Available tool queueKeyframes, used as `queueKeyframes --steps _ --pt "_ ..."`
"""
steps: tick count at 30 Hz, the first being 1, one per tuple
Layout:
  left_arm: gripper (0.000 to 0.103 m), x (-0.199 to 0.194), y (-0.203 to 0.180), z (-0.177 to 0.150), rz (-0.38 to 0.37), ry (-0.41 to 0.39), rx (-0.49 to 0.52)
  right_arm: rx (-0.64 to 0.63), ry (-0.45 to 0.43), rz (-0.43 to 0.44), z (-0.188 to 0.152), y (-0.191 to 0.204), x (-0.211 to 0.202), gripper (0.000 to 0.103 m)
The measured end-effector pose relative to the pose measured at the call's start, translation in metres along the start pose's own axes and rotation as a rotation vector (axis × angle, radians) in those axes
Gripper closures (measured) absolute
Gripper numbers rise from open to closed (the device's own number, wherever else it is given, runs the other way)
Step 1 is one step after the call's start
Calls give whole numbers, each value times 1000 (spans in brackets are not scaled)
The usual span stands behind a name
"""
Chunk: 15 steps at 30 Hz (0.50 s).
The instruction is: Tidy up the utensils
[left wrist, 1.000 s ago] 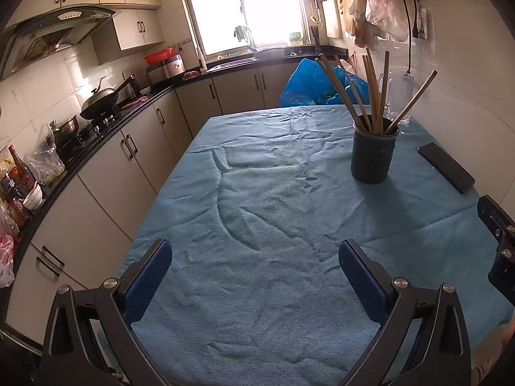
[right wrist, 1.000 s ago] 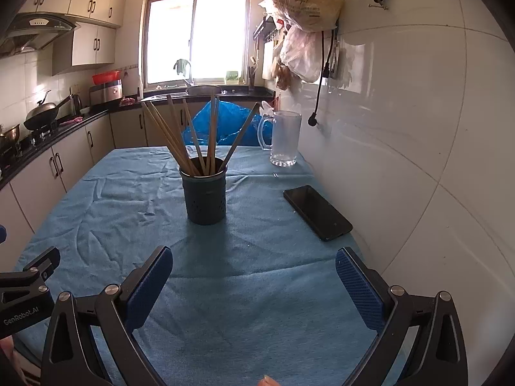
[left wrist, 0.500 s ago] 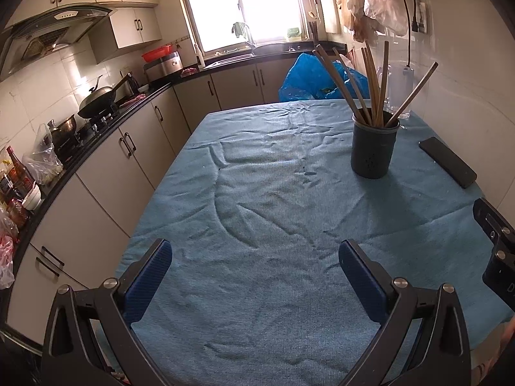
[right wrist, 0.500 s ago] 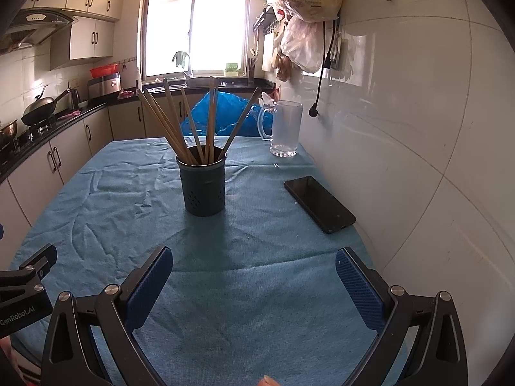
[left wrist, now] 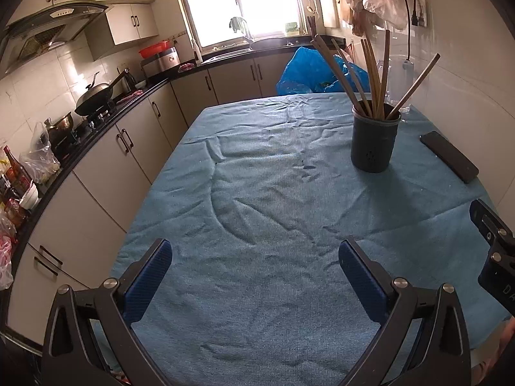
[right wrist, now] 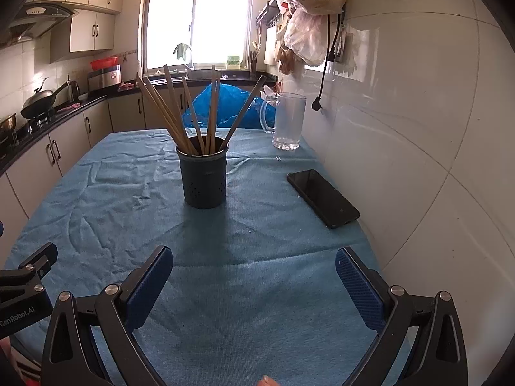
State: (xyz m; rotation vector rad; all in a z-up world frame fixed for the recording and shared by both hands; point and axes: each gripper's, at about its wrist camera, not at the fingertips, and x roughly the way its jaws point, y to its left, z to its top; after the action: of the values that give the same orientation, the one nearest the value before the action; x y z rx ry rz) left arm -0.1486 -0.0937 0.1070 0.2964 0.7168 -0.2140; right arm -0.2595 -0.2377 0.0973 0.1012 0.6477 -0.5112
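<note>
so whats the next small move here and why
Probably ease the right claw forward toward the chopsticks standing in the dark holder. Both claws are open and empty, left claw included, and the holder sits straight ahead of the right one on the blue cloth.

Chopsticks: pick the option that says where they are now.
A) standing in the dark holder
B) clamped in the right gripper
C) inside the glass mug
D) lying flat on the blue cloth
A: the chopsticks fan up out of the dark holder; both grippers are open and empty.
</note>
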Motion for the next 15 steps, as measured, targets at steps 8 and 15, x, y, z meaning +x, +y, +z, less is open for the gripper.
queueKeyframes --steps 8,15 --pt "0 1 1 0 0 2 -1 -10 7 -3 -1 3 2 0" --pt "0 3 4 -2 -3 3 -7 -21 15 -4 -2 6 3 0"
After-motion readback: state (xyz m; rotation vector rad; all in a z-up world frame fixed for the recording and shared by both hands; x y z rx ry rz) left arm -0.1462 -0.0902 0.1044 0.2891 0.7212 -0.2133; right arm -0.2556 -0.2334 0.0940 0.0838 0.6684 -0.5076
